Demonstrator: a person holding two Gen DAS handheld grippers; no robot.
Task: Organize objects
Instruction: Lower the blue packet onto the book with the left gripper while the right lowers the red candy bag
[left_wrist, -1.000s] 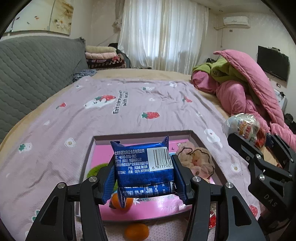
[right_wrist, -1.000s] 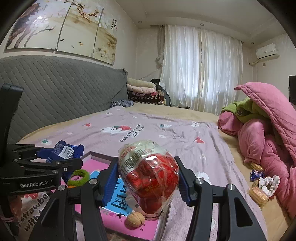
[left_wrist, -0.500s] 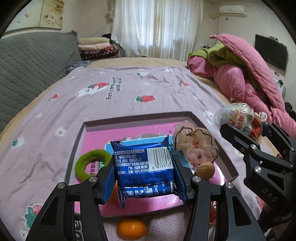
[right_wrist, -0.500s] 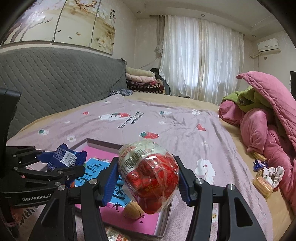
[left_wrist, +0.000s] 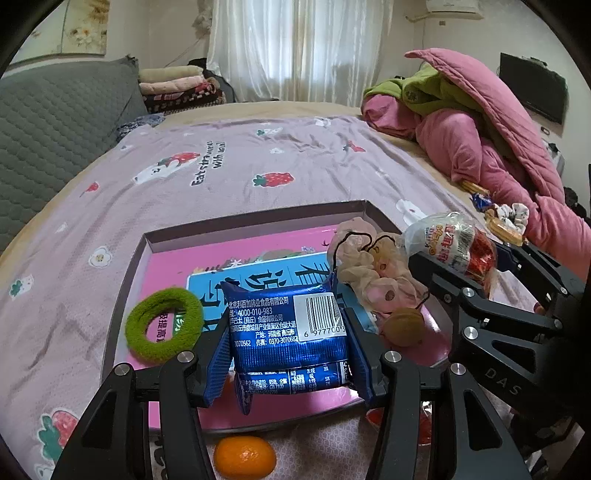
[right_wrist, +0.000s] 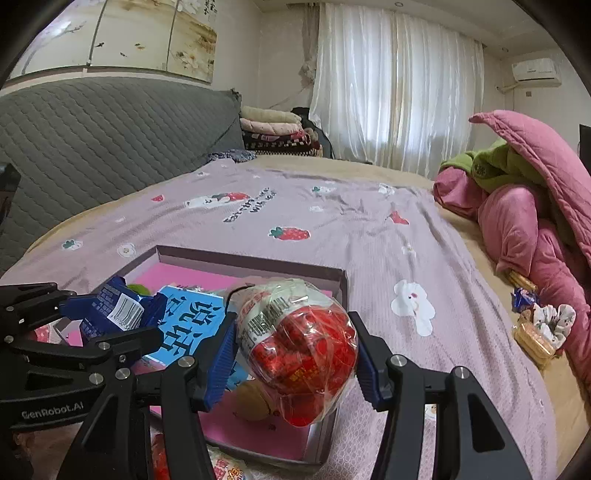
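Soft daylight thru white curtains (right_wrist: 399, 92) (slightly blown out), sharp focus, heavy fisheye bend, dark corners

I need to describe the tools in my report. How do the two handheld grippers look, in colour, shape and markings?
Both are alike. The left gripper and right gripper have black angular linkage arms joined by silver round bolts, and blue ribbed finger pads. One body reads "GenRobot.AI", the other shows the letters "DAS". No cables, hands or sleeves are visible.

You're in a home bedroom. There's the bed (left_wrist: 229, 177) under you, curtains (right_wrist: 399, 92) ahead, a quilt (right_wrist: 524, 206) heaped beside you.
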